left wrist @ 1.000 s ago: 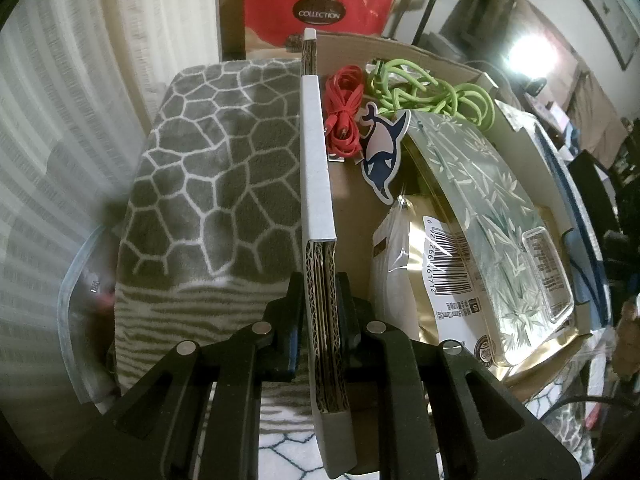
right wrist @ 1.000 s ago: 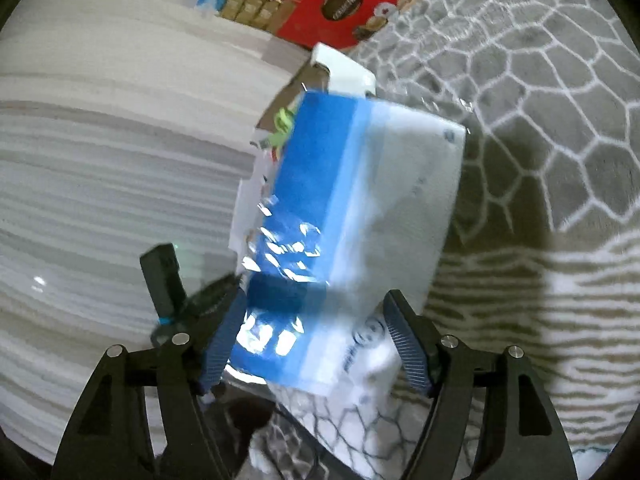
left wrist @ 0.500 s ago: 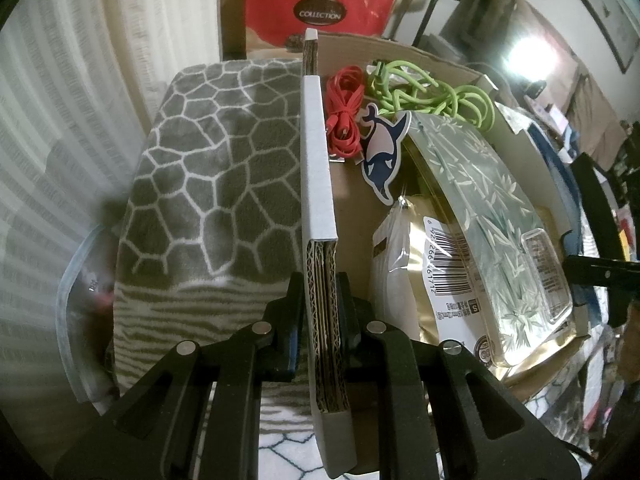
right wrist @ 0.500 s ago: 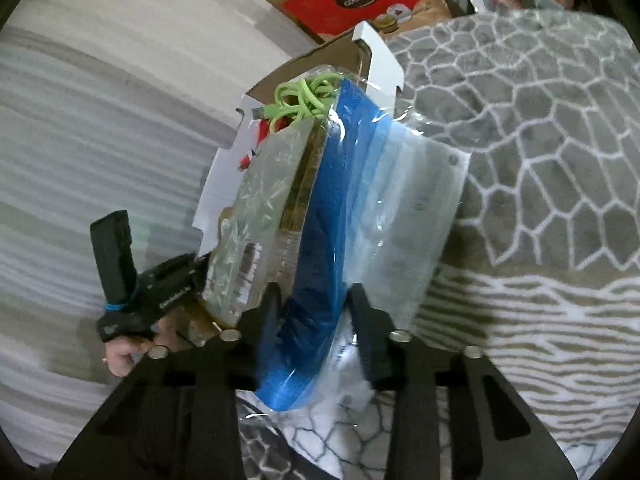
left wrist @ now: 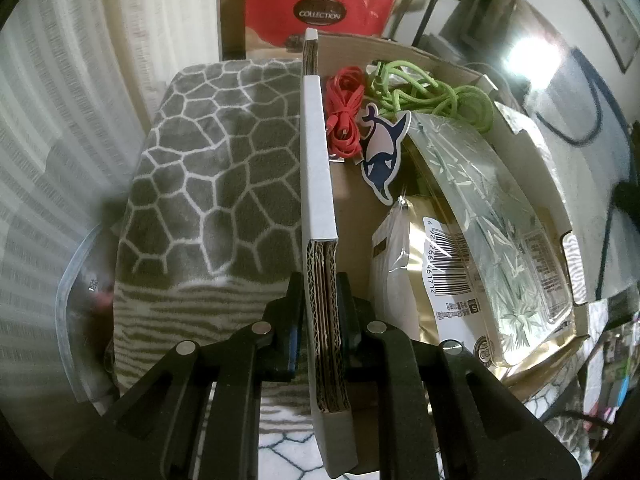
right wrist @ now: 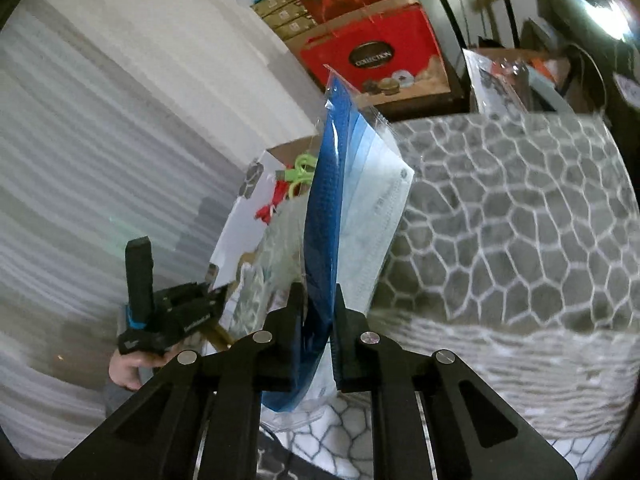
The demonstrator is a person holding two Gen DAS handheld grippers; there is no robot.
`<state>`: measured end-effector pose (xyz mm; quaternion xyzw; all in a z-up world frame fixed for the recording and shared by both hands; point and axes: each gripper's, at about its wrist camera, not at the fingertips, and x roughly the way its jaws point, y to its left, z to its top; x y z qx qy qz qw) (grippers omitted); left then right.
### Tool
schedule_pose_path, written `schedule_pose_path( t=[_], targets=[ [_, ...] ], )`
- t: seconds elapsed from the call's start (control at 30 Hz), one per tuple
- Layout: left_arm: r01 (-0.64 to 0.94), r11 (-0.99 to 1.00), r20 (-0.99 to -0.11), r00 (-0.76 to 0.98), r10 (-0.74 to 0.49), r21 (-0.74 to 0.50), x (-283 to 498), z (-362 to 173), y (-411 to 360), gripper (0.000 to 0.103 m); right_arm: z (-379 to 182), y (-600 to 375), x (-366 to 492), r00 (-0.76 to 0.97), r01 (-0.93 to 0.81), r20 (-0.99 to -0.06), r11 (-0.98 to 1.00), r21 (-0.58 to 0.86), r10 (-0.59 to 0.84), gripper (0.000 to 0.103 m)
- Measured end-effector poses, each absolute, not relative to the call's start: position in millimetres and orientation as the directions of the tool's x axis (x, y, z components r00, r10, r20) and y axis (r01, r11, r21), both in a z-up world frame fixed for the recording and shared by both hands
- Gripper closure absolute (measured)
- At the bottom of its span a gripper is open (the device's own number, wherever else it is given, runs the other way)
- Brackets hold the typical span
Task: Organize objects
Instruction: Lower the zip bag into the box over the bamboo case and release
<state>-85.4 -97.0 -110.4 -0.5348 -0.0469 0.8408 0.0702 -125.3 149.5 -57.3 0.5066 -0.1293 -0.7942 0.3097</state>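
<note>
My left gripper point(left wrist: 319, 312) is shut on the side wall of a cardboard box point(left wrist: 316, 168). Inside the box lie a red cable point(left wrist: 344, 116), a green cord point(left wrist: 432, 92), a whale sticker point(left wrist: 382, 152), a silver bamboo-print pouch point(left wrist: 492, 216) and a gold packet point(left wrist: 424, 292). My right gripper point(right wrist: 319, 320) is shut on a blue and clear plastic packet point(right wrist: 326, 216) and holds it upright above the grey patterned blanket point(right wrist: 512, 216). The box point(right wrist: 240, 216) and my left gripper point(right wrist: 168, 312) show to the packet's left.
A red gift bag marked COLLECTION point(left wrist: 318, 12) stands behind the box; it also shows in the right wrist view point(right wrist: 372, 56). The grey blanket point(left wrist: 216, 160) lies left of the box. A white pleated curtain point(right wrist: 100, 140) fills the left. Clutter sits at the far right point(right wrist: 516, 76).
My right gripper closed on the blue packet and lifted it up, away from the box. My left gripper has kept its hold on the box wall.
</note>
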Motion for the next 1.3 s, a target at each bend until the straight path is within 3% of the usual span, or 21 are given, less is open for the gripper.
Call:
schedule_pose_path(
  t=[0.4,0.47,0.6,0.93,1.23,1.3],
  targets=[
    [-0.07,-0.985,-0.892,-0.417,0.172,-0.157,-84,-110,-96,0.09,-77,47,-145,-0.147,0.447,-0.854,-0.803,0.394,-0.5,0.09],
    [-0.069,-0.985,-0.892,-0.417,0.173,-0.159,-84,-110,-96,0.09,-87,32,-147,-0.1,0.433,-0.871,-0.809,0.398,-0.482,0.085],
    [-0.07,-0.984,-0.891,-0.417,0.177,-0.163,-82,-110,-96,0.089,-96,20,-152,-0.053,0.378,-0.871,-0.817,0.434,-0.488,0.054],
    [-0.069,-0.984,-0.89,-0.418,0.18,-0.167,-78,-110,-92,0.089,-72,32,-159,-0.061,0.364,-0.786,-0.747,0.557,-0.615,0.047],
    [-0.07,-0.984,-0.891,-0.416,0.18,-0.166,-79,-109,-95,0.089,-93,21,-151,-0.263,0.511,-0.901,-0.842,0.172,-0.344,0.047],
    [-0.07,-0.984,-0.891,-0.416,0.18,-0.166,-79,-109,-95,0.089,-100,22,-150,-0.267,0.509,-0.912,-0.849,0.142,-0.313,0.047]
  ],
)
